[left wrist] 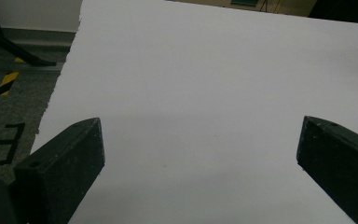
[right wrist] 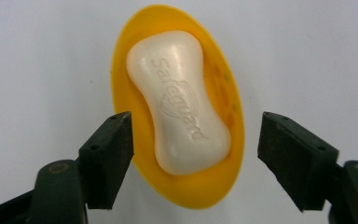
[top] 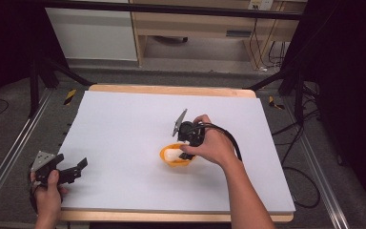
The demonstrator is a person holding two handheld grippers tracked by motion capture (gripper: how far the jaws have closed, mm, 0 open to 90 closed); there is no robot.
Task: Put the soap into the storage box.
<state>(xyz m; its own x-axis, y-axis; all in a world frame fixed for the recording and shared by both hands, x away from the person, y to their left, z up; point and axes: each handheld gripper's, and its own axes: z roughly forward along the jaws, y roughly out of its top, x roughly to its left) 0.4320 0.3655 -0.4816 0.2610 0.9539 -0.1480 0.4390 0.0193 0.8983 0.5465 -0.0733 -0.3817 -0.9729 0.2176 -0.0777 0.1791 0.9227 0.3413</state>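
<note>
A white bar of soap lies in an oval yellow soap dish on the white table sheet. In the high view the dish sits near the middle of the sheet with the soap inside. My right gripper hovers over the dish, its jaws apart on either side of the soap and clear of it. My left gripper rests at the sheet's front left corner, open with nothing between its jaws.
The white sheet covers a wooden table. Metal rails run along both sides, cables trail on the floor at the right, and a cabinet stands beyond the far edge.
</note>
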